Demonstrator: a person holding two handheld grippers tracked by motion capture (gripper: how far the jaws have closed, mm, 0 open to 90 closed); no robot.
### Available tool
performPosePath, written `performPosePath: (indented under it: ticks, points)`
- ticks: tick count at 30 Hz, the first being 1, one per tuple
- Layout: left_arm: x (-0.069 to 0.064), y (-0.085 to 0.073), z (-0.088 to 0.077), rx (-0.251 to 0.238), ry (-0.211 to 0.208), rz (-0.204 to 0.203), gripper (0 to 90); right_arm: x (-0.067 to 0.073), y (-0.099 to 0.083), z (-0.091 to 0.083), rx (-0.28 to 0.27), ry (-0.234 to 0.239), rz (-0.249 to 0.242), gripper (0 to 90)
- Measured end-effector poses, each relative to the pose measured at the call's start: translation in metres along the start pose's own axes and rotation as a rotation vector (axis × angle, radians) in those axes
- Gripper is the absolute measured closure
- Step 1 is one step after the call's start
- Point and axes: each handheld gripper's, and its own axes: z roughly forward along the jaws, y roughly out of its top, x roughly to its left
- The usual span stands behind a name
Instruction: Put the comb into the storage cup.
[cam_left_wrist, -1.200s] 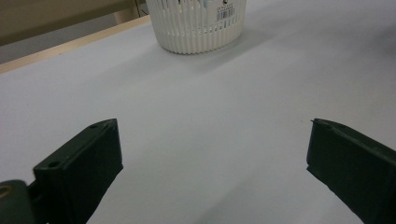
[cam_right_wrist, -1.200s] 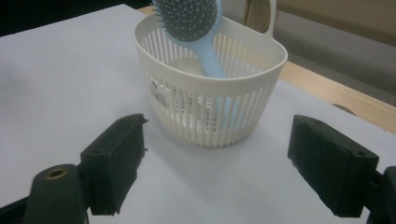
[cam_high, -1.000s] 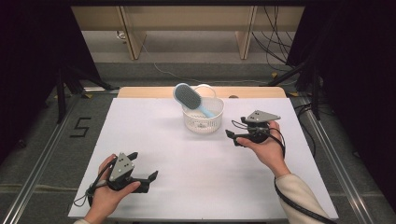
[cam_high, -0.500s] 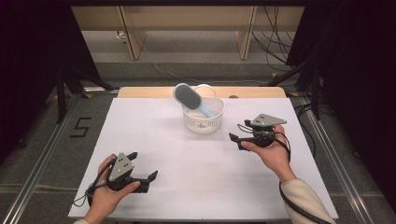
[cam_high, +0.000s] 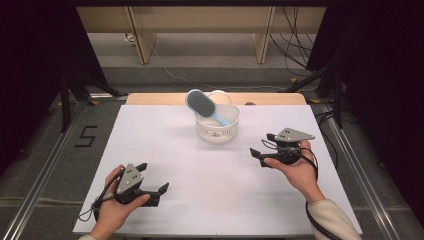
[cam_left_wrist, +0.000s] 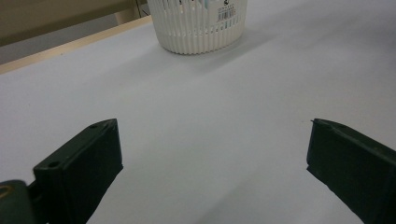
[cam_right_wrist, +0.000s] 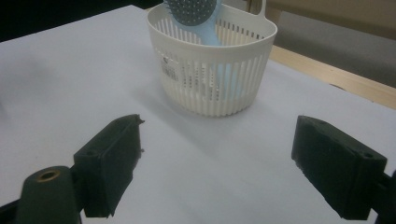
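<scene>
Right gripper (cam_high: 261, 156) is hovering wide open and empty near the basket (cam_high: 218, 131) holding the blue hairbrush (cam_high: 204, 105); left gripper (cam_high: 156, 189) is gaping empty too

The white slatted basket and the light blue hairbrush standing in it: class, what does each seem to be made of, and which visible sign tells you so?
White slatted basket: probably moulded plastic, smooth with a slight sheen; thin, even vertical slats, a rolled rim and a barcode sticker suggest it.
Light blue hairbrush: likely plastic too, with a uniform pale blue handle; its dark pad with light-tipped pins could be rubber, though that cannot be told for sure.
</scene>
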Motion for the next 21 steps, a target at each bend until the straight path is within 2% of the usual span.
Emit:
performPosePath:
  ticks: [21]
  points:
    - [0.000,0.000,0.000,0.002,0.003,0.001,2.8,0.000,-0.017,-0.019,-0.004,-0.007,0.009,16.8]
